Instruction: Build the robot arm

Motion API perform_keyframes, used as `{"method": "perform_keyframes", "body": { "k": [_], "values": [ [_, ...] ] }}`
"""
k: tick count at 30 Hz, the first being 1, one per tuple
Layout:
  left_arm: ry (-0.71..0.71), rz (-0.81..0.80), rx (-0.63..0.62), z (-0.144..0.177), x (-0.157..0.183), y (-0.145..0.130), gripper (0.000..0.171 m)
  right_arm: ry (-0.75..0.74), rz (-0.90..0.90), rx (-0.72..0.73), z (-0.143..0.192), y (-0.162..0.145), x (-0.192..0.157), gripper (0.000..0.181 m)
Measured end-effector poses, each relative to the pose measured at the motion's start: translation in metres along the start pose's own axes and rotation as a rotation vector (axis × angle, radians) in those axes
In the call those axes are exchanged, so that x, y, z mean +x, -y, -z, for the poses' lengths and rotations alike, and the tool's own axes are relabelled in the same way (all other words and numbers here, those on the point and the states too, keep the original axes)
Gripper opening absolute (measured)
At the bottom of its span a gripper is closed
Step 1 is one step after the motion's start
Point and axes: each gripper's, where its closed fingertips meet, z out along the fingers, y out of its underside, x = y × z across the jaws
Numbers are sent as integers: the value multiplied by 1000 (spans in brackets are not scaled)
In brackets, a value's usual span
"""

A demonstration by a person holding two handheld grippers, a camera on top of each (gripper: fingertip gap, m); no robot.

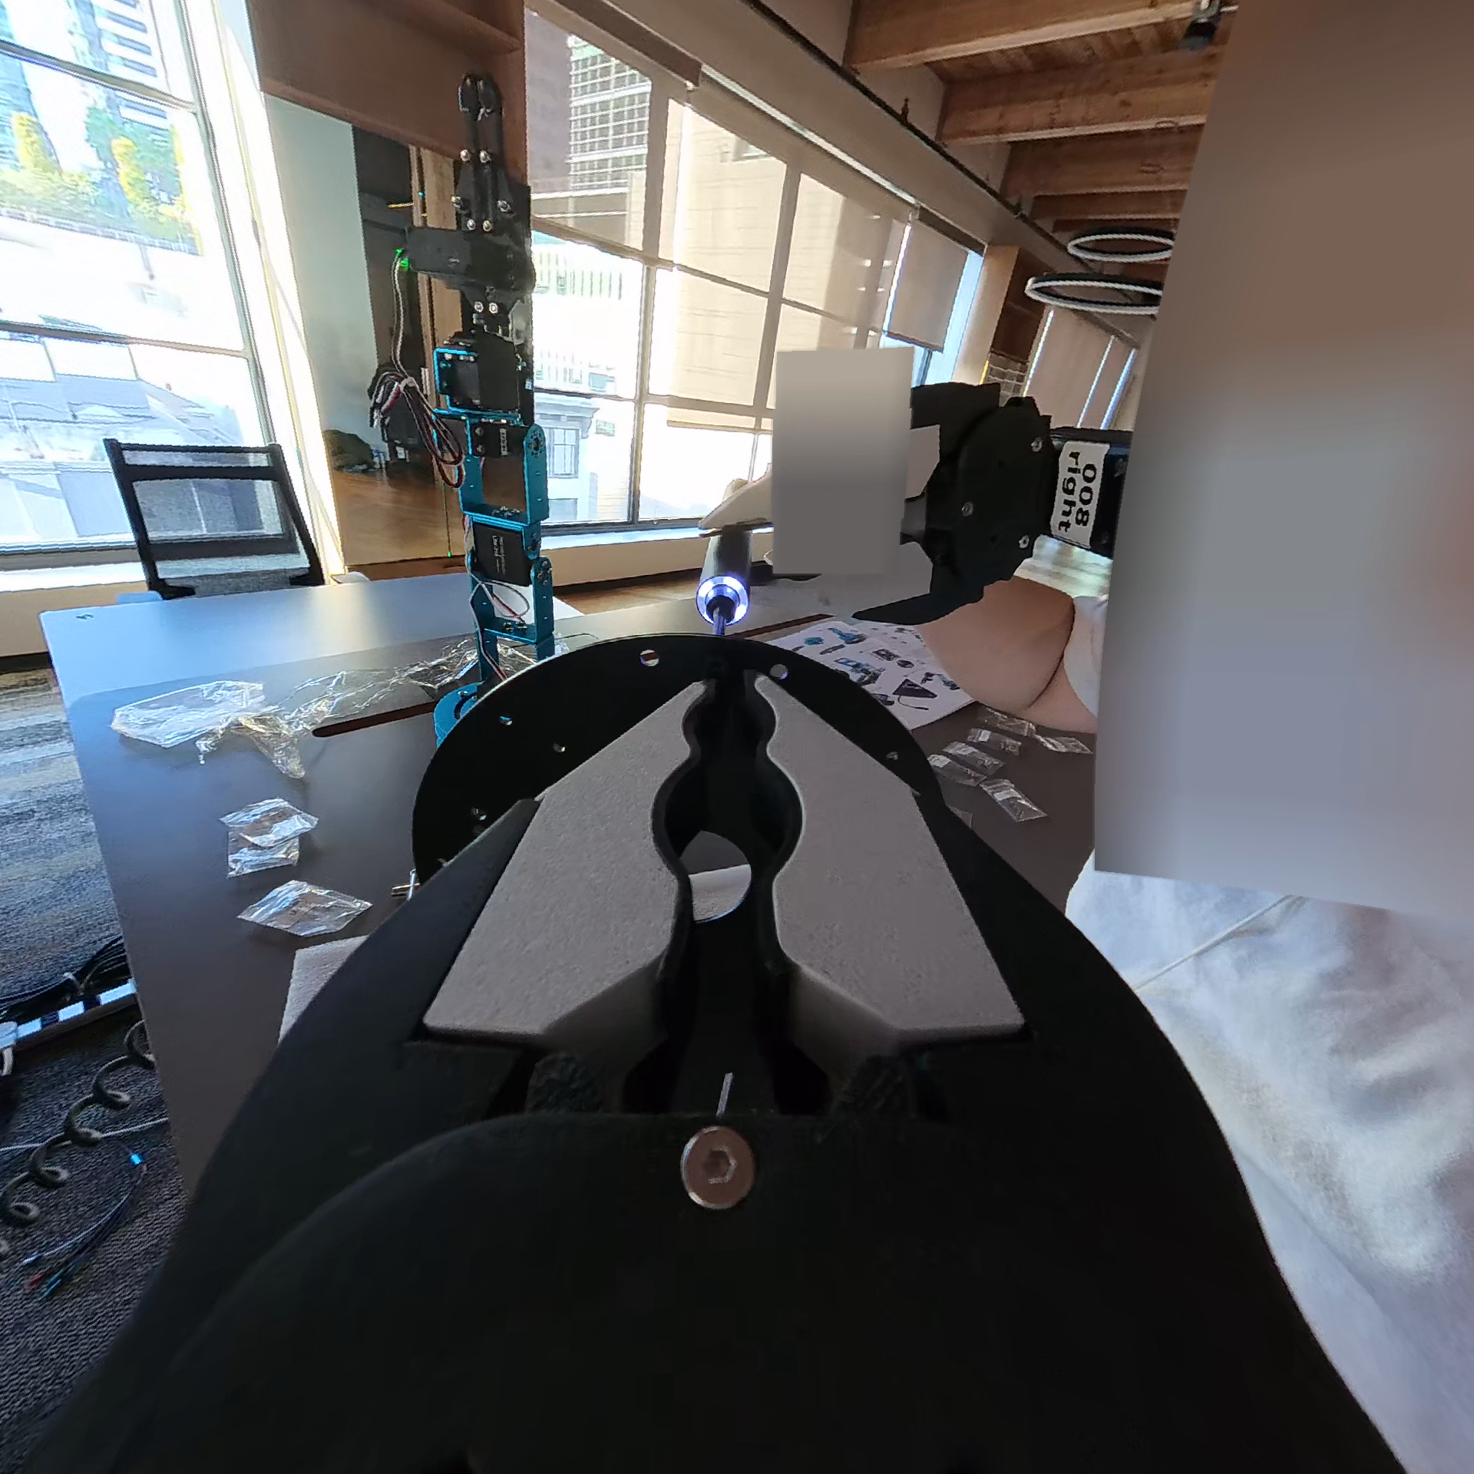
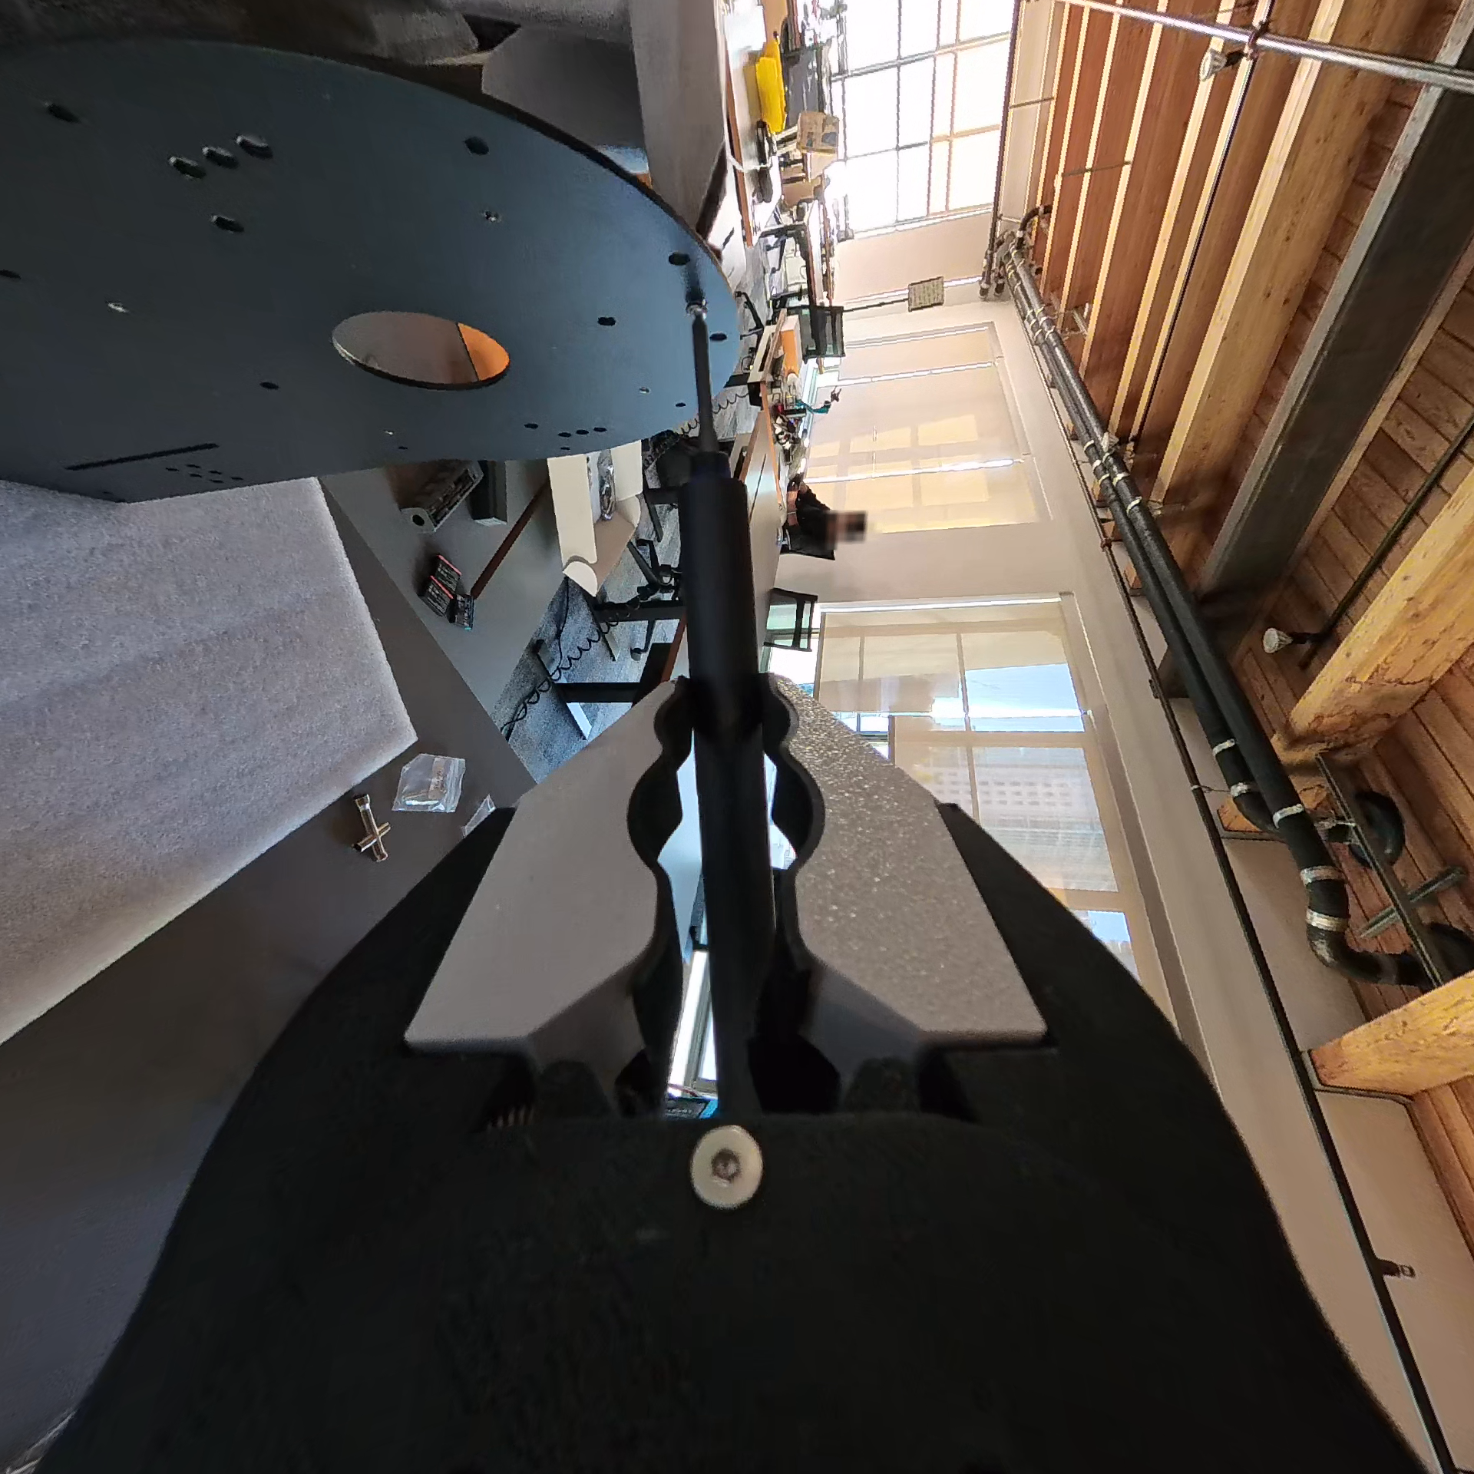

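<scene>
left gripper (image 1: 730,686) clamps black round plate (image 1: 510,742) at rim; right gripper (image 2: 722,702) clamps driver (image 2: 718,606), tip on plate screw (image 2: 696,307).

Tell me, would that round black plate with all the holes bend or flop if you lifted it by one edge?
Probably not. The round black plate looks thin yet holds flat while the left gripper clamps only its rim, so likely stiff. Its smooth matte face might slip. The screwdriver in the right gripper could tilt it.

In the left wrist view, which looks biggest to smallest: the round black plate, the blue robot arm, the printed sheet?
1. Round black plate, though it is nearest the camera.
2. Blue robot arm.
3. Printed sheet.
</scene>
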Motion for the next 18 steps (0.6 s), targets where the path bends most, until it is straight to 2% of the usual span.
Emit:
{"method": "perform_keyframes", "body": {
  "k": [12, 18],
  "values": [
    [57, -24, 21, 2, -2, 1, 0, 27, -15, -2, -1, 0, -5, 15],
    [140, -118, 5, 2, -3, 0, 1, 32, -21, 1, -1, 1, -6, 15]
  ]
}}
